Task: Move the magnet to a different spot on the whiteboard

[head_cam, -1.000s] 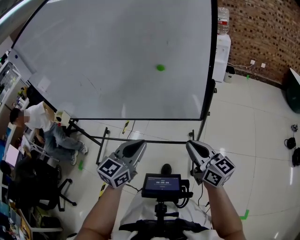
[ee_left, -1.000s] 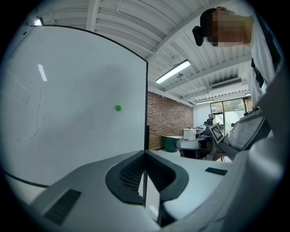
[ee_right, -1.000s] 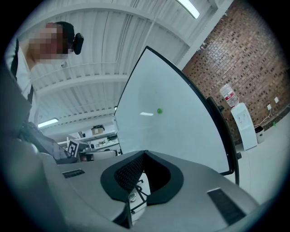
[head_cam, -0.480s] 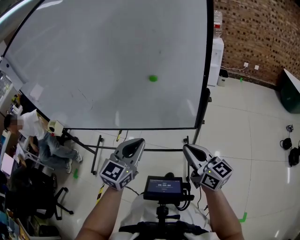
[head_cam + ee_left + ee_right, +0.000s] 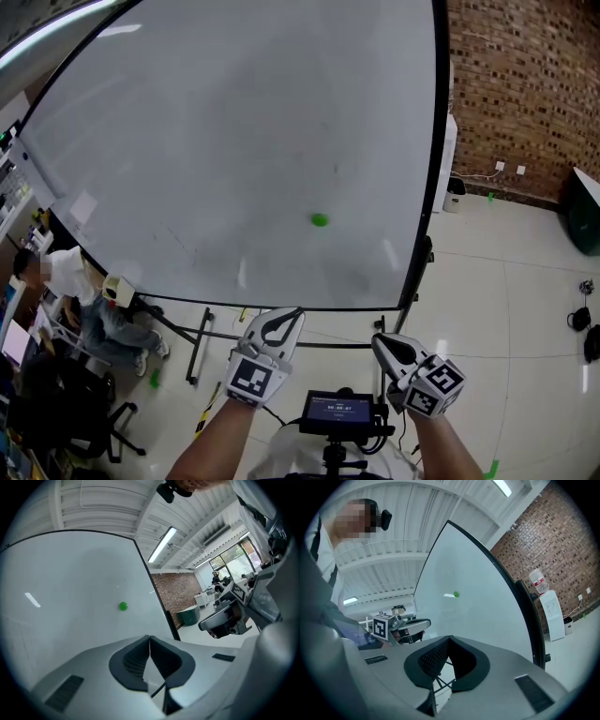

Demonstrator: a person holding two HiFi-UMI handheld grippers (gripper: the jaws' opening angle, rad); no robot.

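Closing on the whiteboard [image 5: 216, 131], the person now sees it fill more of the head view than a second ago, and the green magnet [image 5: 320, 220] sits right of centre on it, low down, untouched; the left gripper [image 5: 283, 322] has rolled and edged forward, its jaws pressed together on nothing; the right gripper [image 5: 385, 344] trails at the near right, its jaws seemingly shut and empty too, though the tips are small here; both remain well apart from the magnet, so I judge this as approach, with opening and grasping yet to come
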